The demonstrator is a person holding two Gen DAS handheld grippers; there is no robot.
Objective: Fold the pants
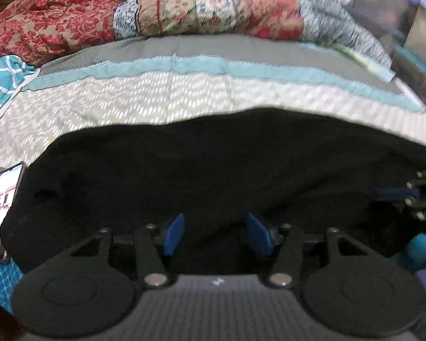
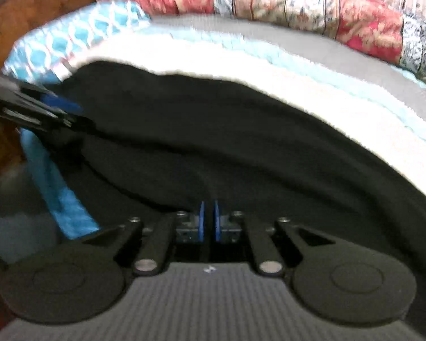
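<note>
The black pants (image 1: 213,164) lie spread across the patterned bedspread (image 1: 127,99) and fill the lower half of both views; they also show in the right wrist view (image 2: 227,130). My left gripper (image 1: 217,234) is open, its blue pads apart just over the near edge of the pants. My right gripper (image 2: 208,221) is nearly shut, its blue pads close together with dark pants fabric at the tips; the grip itself is hard to see. The right gripper shows at the right edge of the left wrist view (image 1: 411,196), and the left gripper at the left of the right wrist view (image 2: 42,110).
A red and patchwork quilt (image 1: 184,8) is bunched along the far side of the bed. A teal patterned pillow (image 1: 0,82) lies at the left. A phone (image 1: 2,199) with a lit screen lies at the left by the pants.
</note>
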